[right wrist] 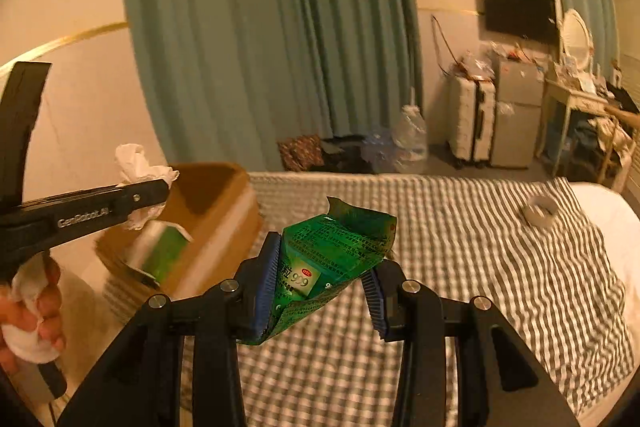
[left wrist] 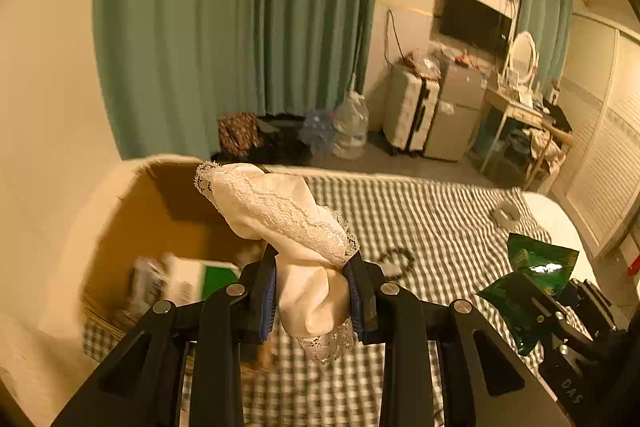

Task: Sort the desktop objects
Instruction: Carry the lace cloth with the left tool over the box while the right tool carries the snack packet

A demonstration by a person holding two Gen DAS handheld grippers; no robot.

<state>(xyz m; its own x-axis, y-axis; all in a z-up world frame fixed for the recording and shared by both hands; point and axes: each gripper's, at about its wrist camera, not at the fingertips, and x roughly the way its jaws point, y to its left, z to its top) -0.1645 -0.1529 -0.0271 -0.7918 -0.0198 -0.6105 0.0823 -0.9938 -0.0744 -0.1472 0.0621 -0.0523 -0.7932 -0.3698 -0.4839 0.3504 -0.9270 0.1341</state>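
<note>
My left gripper (left wrist: 314,291) is shut on a cream lace-edged cloth (left wrist: 280,215) and holds it just right of an open cardboard box (left wrist: 132,211) on the checked bedspread (left wrist: 420,211). My right gripper (right wrist: 322,291) is shut on a crumpled green medicine packet (right wrist: 332,251); the packet also shows at the right of the left wrist view (left wrist: 536,267). The box (right wrist: 216,215) holds a green and white carton (right wrist: 160,251). In the right wrist view the left gripper (right wrist: 132,195) hangs over the box with the cloth (right wrist: 136,163).
A black hair tie (left wrist: 396,259) and a roll of white tape (left wrist: 506,213) lie on the bedspread; the tape also shows in the right wrist view (right wrist: 540,211). Beyond the bed are green curtains, water bottles, a suitcase and a cluttered desk.
</note>
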